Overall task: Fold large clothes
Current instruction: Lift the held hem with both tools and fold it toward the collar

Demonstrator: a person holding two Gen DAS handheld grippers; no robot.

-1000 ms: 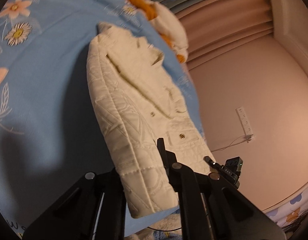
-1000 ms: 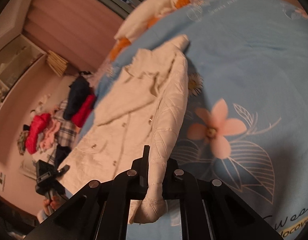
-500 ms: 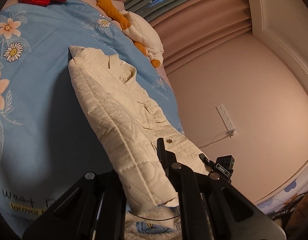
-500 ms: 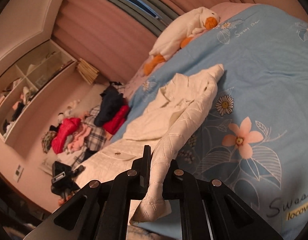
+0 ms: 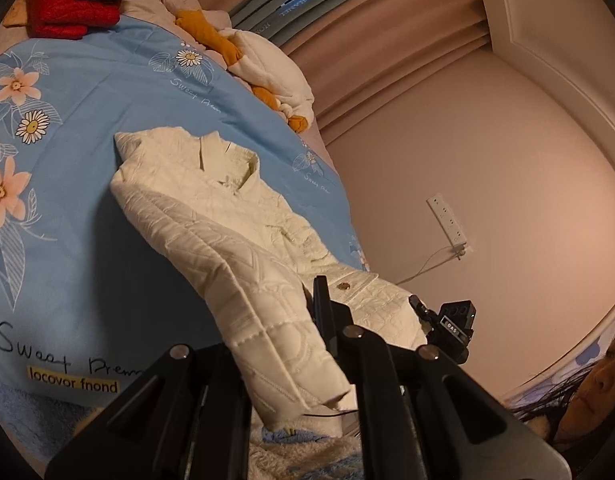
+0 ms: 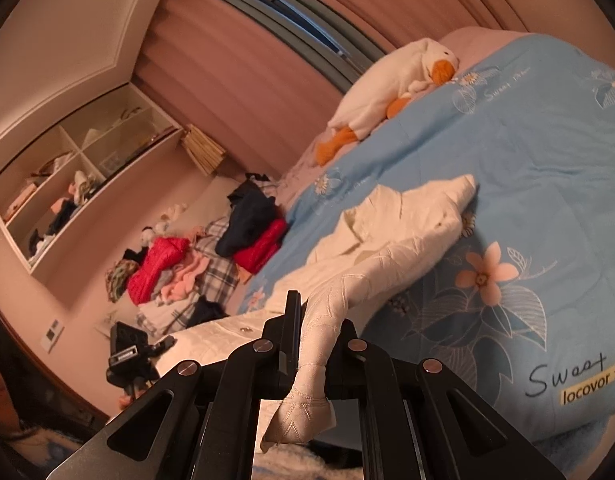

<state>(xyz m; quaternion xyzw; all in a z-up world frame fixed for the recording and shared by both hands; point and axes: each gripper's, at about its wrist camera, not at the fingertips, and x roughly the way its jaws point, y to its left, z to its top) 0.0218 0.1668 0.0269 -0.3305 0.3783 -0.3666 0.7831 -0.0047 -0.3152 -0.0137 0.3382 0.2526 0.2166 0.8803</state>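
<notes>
Bedroom, warm dim light; bed (image 6: 527,168) under a blue floral duvet (image 5: 91,184) fills most of both views. White quilted jacket (image 5: 211,216) lies on the duvet, collar toward the headboard, hem end lifted off the bed toward the cameras.

Left tool (image 5: 295,320): fingers pressed together, pinching the jacket's near edge; fabric drapes out at 6 o'clock below the pinch. Right tool (image 6: 319,320): also closed, pinching a sleeve (image 6: 387,264) near its cuff; cuff hangs at 6 o'clock, rest of the sleeve runs up to the shoulder at 1 o'clock.

Each view catches the other tool: at 3 o'clock in the left view, at 8 o'clock in the right view, with the jacket's hem spanning between them.

Plush duck (image 6: 391,84) sits by the pillows at 12 o'clock in the right view. Clothes pile (image 6: 195,256), red, navy and plaid, sits at 9 o'clock beside the bed, wall shelf (image 6: 67,176) above it. Wall socket (image 5: 447,220) with a cable at 3 o'clock in the left view. Curtains (image 6: 243,60) behind the headboard.
</notes>
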